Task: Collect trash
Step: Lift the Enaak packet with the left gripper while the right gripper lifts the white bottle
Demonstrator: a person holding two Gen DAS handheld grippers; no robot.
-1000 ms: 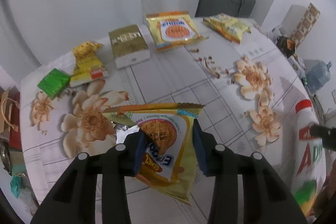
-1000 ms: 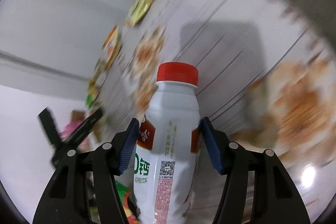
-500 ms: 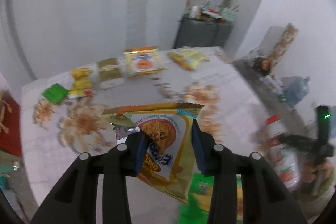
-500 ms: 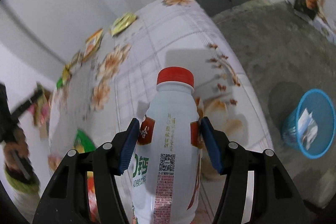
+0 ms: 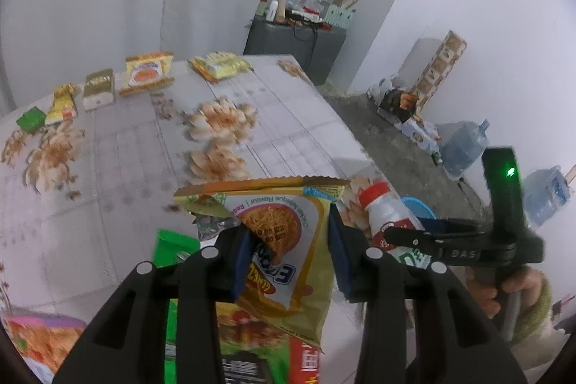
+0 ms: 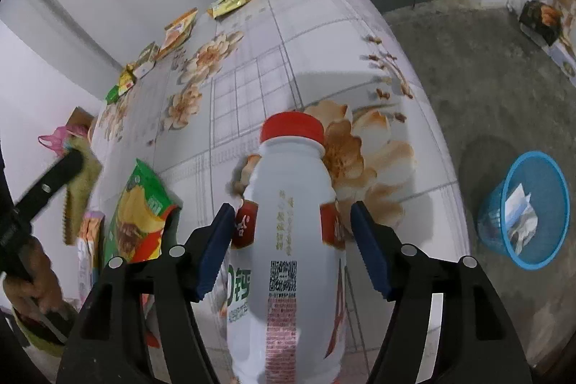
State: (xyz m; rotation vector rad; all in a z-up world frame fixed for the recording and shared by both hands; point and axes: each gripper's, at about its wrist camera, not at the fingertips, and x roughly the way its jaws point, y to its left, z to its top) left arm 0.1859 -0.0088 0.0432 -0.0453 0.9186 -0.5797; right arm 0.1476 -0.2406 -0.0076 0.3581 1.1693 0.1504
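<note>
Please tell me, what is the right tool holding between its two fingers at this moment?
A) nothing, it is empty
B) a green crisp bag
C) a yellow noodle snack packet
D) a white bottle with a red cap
D: in the right wrist view, the right tool has its blue pads against both sides of the white bottle with a red cap; the yellow noodle packet sits in the left tool instead.

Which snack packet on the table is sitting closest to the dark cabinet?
The crinkly yellow packet at the far corner of the table. The orange noodle packet, the gold box and the small yellow packet lie farther left.
</note>
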